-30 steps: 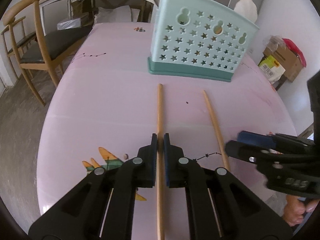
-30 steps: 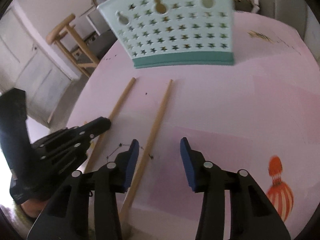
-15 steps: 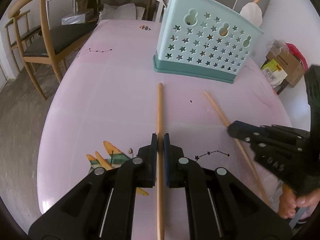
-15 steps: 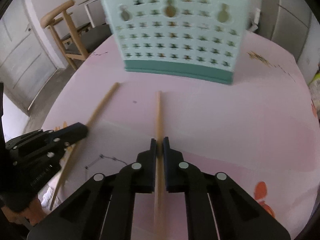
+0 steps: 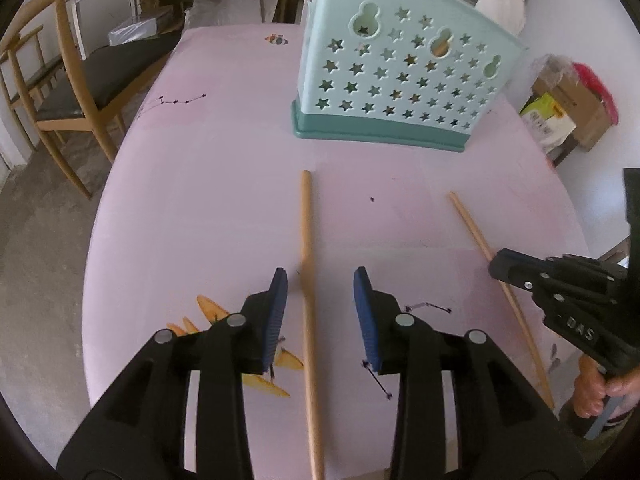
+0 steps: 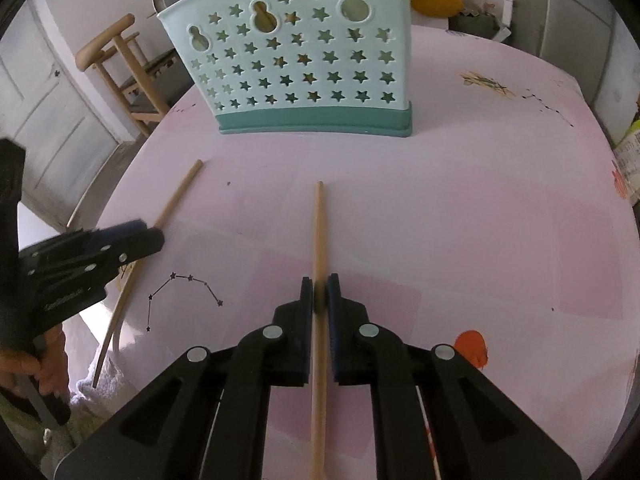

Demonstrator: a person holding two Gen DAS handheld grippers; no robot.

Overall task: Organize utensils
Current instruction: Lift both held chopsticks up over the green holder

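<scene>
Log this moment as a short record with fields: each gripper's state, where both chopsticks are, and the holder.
left gripper: open, fingers either side of a chopstick
left chopstick: lying on the pink table, not gripped
right gripper: shut on the other chopstick
right chopstick: clamped between the blue pads, tip toward the holder
holder: teal, star-cut, upright at the far side of the table, utensils already inside

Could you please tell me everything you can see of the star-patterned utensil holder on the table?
The utensil holder looks like pale mint plastic on a darker teal base. Its curved wall is pierced with rows of star holes and three gourd-shaped cutouts near the rim. It stands upright on the pink table, beyond both chopsticks and touching neither. Wooden handles and a metal utensil rise above its rim. Neither gripper touches it.
</scene>
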